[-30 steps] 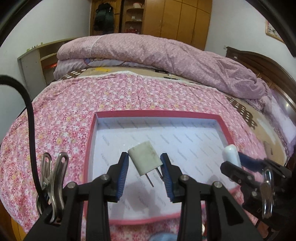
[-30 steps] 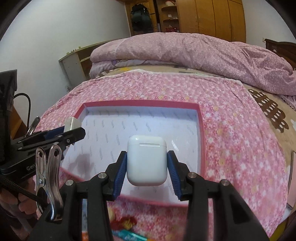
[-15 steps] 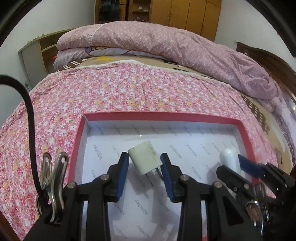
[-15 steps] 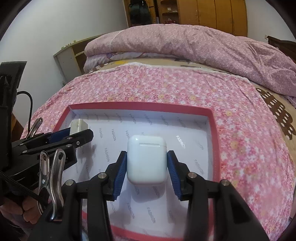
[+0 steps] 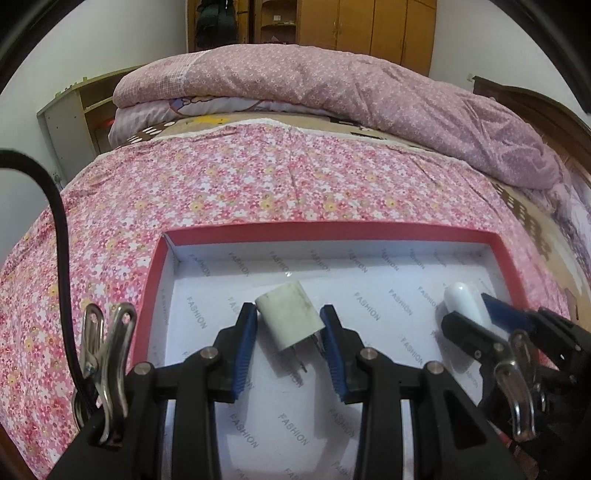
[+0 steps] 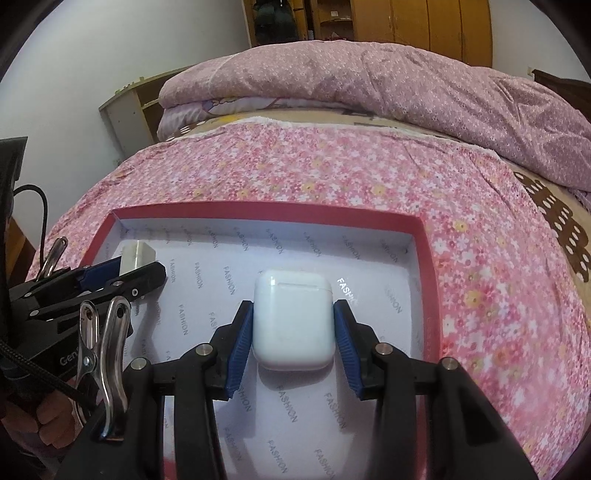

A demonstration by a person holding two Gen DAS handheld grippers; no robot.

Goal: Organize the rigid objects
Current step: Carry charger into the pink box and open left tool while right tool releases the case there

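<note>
Both claws reach side by side over the red box (image 5: 332, 230). The left gripper (image 5: 288, 332) squeezes a tilted white plug (image 5: 288, 317). The right gripper (image 6: 293, 328) squeezes a white earbud case (image 6: 293, 321).

It was a home bedroom: a bed (image 5: 258, 192) with a folded quilt (image 5: 332, 85) stood before wooden wardrobes (image 5: 369, 26).

Red-rimmed box (image 5: 332, 230); white earbud case (image 6: 293, 319); cream charger (image 5: 288, 319); pink floral bedsheet (image 5: 258, 184).

Left tongs (image 5: 288, 334) clamped; right tongs (image 6: 293, 325) clamped
</note>
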